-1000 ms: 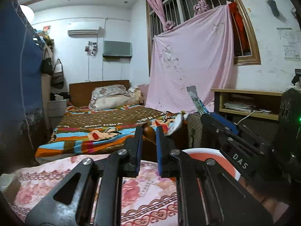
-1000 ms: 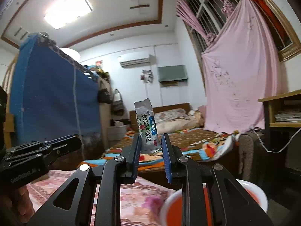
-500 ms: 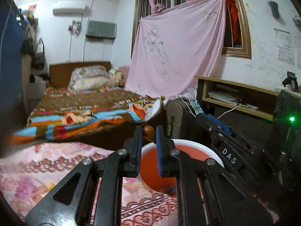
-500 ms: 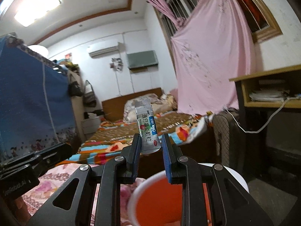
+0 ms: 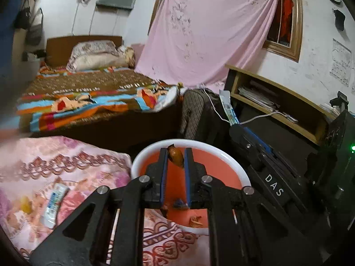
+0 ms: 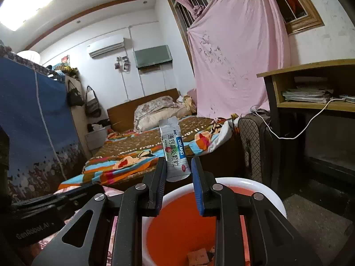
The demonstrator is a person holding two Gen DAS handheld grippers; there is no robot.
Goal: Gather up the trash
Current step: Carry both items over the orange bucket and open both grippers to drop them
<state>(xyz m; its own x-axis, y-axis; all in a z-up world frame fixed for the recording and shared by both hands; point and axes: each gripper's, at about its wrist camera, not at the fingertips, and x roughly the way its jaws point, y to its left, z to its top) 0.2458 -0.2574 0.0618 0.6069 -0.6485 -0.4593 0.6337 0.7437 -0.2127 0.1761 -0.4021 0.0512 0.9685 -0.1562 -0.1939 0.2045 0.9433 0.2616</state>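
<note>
My left gripper (image 5: pixel 175 157) is clamped on a small brown scrap (image 5: pixel 176 157), pinched near the fingertips and hanging over the orange bin (image 5: pixel 190 143) with the white rim. Down inside the bin, near its floor, lie a few bits of trash (image 5: pixel 195 221). My right gripper (image 6: pixel 177 168) is closed on a white sachet (image 6: pixel 174 149) with blue and green print, which stands upright between the blue pads and rises above them; it too hangs over the bin (image 6: pixel 261 186), with a brown piece (image 6: pixel 197 257) visible on the bin's bottom. From the left wrist I see the right gripper (image 5: pixel 235 126) beyond the bin's right rim, its sachet (image 5: pixel 228 107) sticking up. Left of the bin is the pink floral cloth (image 5: pixel 66 166), and on it, well away from the bin, lies another white and blue sachet (image 5: pixel 54 204) beside a yellowish scrap (image 5: pixel 26 204). Beyond the bin stands a dark checked suitcase (image 5: pixel 197 115), and farther off the bed with a striped blanket (image 5: pixel 88 102).
</note>
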